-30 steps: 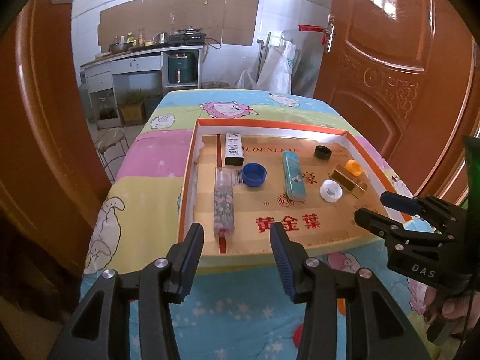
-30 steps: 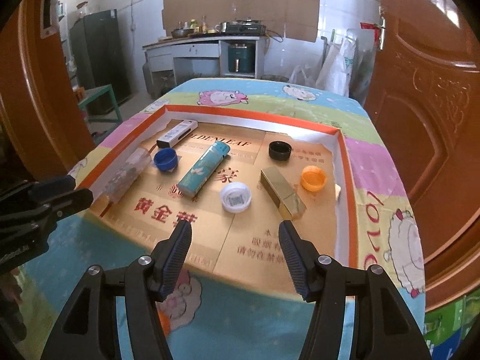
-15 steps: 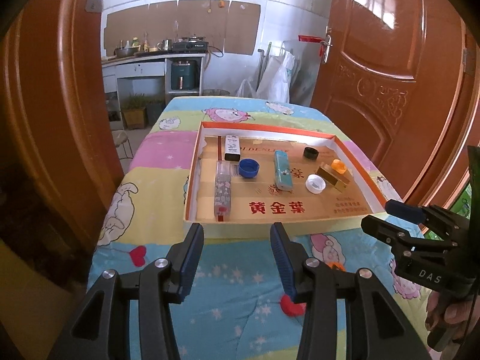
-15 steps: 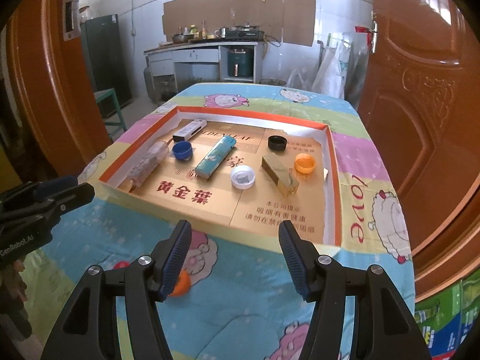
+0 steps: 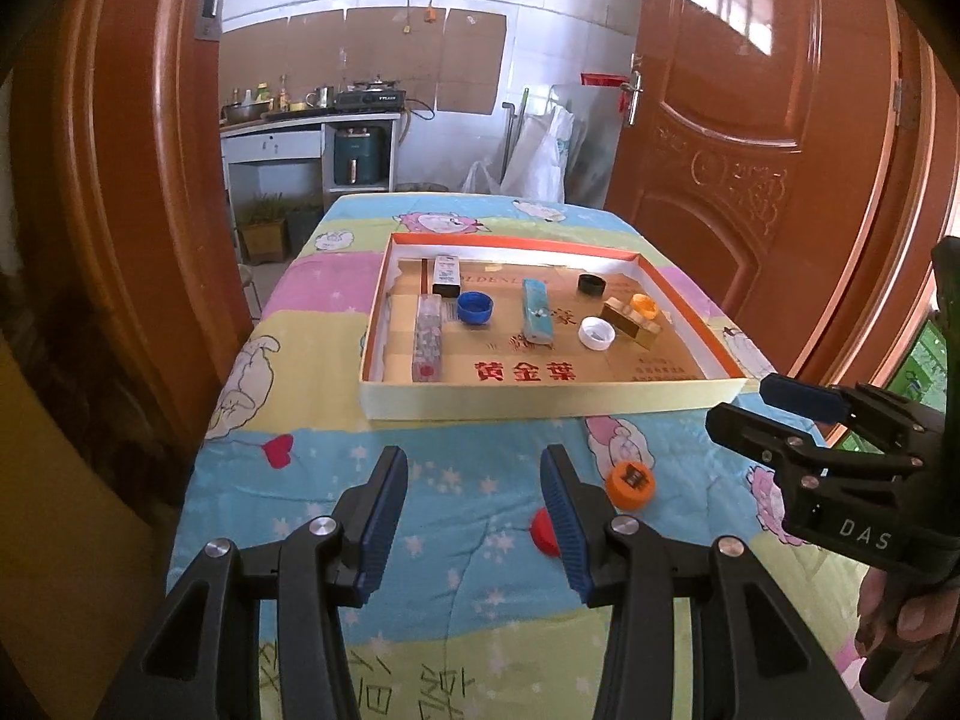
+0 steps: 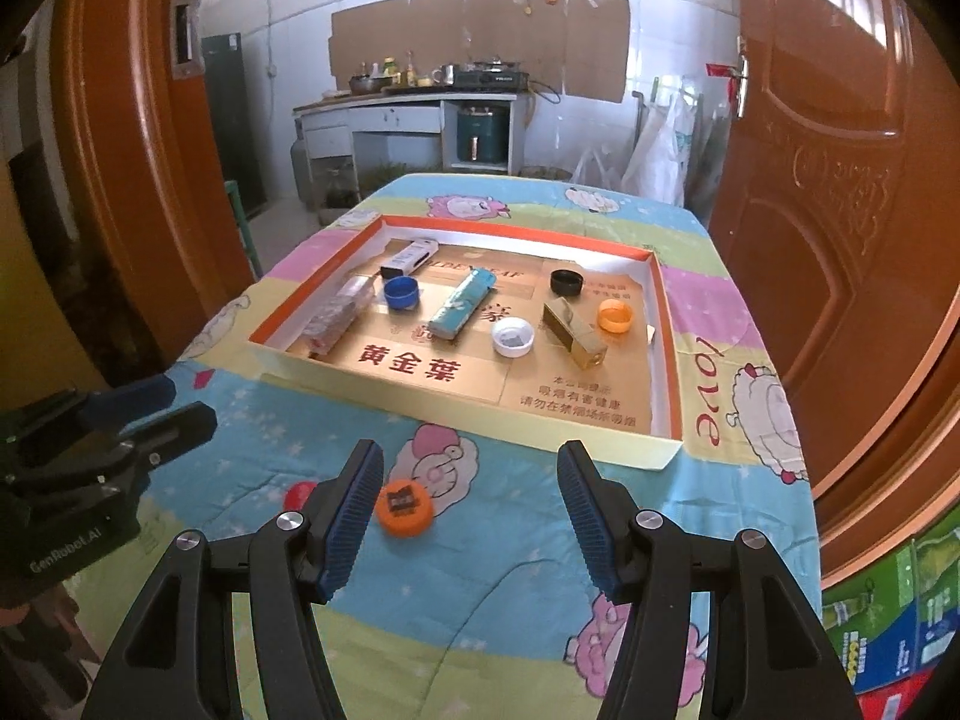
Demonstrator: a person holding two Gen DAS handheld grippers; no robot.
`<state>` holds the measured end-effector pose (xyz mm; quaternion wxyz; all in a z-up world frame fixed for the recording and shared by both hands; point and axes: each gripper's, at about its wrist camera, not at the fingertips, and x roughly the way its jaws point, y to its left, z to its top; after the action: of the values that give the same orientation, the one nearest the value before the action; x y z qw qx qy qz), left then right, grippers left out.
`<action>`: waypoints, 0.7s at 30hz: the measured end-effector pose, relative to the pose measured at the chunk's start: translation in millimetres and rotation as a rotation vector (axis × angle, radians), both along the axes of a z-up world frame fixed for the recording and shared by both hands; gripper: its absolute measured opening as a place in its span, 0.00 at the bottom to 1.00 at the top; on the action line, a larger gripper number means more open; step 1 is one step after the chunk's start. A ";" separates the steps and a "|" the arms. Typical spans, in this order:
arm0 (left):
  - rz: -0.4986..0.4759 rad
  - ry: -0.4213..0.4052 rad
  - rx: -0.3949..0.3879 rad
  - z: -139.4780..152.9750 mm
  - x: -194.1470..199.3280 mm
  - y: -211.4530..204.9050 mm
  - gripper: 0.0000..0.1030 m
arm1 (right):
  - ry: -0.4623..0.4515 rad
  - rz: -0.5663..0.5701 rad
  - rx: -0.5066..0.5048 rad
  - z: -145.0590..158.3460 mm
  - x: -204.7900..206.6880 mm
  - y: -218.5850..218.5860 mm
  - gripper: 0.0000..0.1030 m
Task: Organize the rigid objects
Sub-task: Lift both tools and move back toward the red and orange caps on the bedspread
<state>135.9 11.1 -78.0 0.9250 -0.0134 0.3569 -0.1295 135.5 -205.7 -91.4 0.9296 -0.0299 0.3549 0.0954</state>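
Most of the sorting looks done. The shallow cardboard box lid with orange rim [image 5: 690,312] sits on the surface covered in a cartoon-print quilt [image 5: 336,480], and inside it lie a clear plastic tube with a speckled pattern [image 5: 427,339], a black-and-white slim box [image 5: 446,273], a blue bottle cap [image 5: 474,307], a teal lighter-shaped case [image 5: 536,317], a black cap [image 5: 591,285], a white cap [image 5: 597,333], a gold rectangular box [image 5: 633,321] and an orange cap [image 5: 644,305] just beside that gold box.

Two pieces are left outside, on the quilt in front of the lid's near wall: an orange bottle cap lying open side up [image 6: 404,507] and a red cap [image 6: 298,493], close together and partly hidden in the left wrist view by a finger.

The left gripper [image 5: 474,516] hovers over the quilt with jaws well apart and nothing between them. The right gripper [image 6: 471,519] is likewise wide open and empty, the loose orange cap just beside its left finger. My judgement: these two caps still need lifting into the lid
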 end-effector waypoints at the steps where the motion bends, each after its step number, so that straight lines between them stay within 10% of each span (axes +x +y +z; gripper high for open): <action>1: -0.001 -0.002 -0.004 0.8 -2.8 0.5 0.45 | 0.000 0.000 0.001 0.6 -2.2 1.0 0.60; 21: -0.026 -0.025 -0.005 1.1 -35.6 3.4 0.45 | 0.018 0.008 0.002 -18.7 -27.4 13.3 0.60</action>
<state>100.3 14.5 -76.9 0.9276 -0.0094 0.3451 -0.1428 108.1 -192.5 -110.2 0.9261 -0.0294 0.3628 0.0996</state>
